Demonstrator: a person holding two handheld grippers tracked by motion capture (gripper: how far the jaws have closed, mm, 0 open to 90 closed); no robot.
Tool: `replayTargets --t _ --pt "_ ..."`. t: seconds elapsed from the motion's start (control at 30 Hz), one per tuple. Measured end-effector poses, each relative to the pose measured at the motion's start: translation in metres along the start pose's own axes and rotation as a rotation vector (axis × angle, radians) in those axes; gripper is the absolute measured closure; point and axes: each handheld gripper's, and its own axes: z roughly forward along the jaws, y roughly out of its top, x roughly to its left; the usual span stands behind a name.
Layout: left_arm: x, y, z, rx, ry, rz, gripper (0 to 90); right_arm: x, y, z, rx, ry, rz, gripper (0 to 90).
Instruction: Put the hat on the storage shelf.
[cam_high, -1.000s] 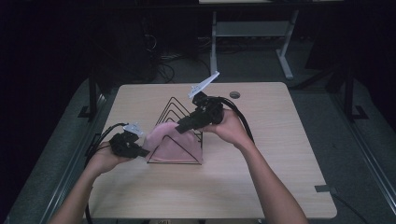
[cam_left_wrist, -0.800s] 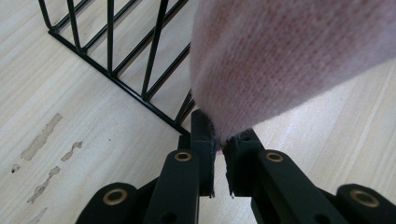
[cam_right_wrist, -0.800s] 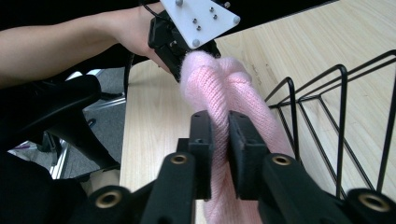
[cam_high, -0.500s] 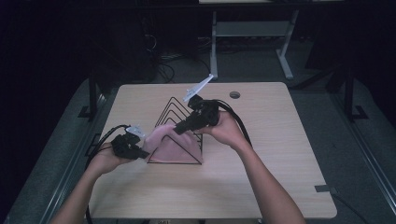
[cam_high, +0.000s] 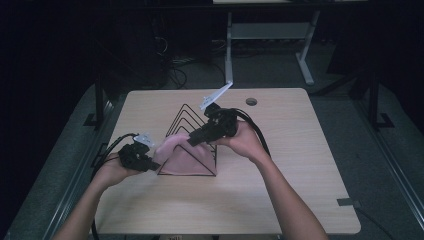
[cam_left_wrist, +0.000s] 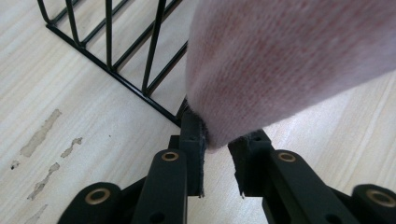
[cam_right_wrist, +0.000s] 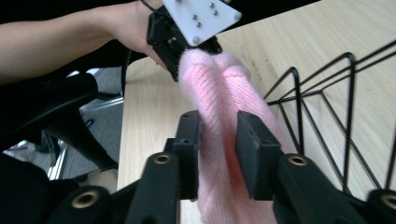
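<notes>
Two grippers on one pink knit cloth (cam_high: 186, 159), stretched between them over the near end of a black wire rack (cam_high: 189, 114). Rack standing about midway across the pale wooden surface (cam_high: 280, 190), slightly toward its left edge, triangular loops upright. Left gripper (cam_high: 151, 162) low, on the side of the rack facing the left edge, fingers nipping the very tip of the cloth between their pads, having just been opening a little with the cloth between them. Right gripper (cam_high: 193, 140) higher, above the rack, fingers clamped on either side of the bunched, rope-like middle of the cloth, likewise just been opening somewhat, knit filling the gap between the pads. Both forearms in from the near edge. Scuffed patches on the wood beside the rack's base.
</notes>
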Motion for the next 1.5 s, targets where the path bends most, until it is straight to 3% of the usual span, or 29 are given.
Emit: replayTargets --t 0.33,0.9,1.5 --pt "0.001 0.000 -0.010 -0.029 -0.016 -0.006 70.8 -0.003 -0.011 -0.019 -0.047 -0.031 0.025 58.5" --pt "-0.002 0.003 -0.017 -0.039 -0.021 0.016 70.5 -0.008 -0.028 -0.037 -0.048 -0.059 0.066 58.3" --pt "-0.004 0.003 -0.023 -0.069 -0.018 0.010 68.1 -0.017 -0.054 -0.063 -0.061 -0.124 0.134 53.0"
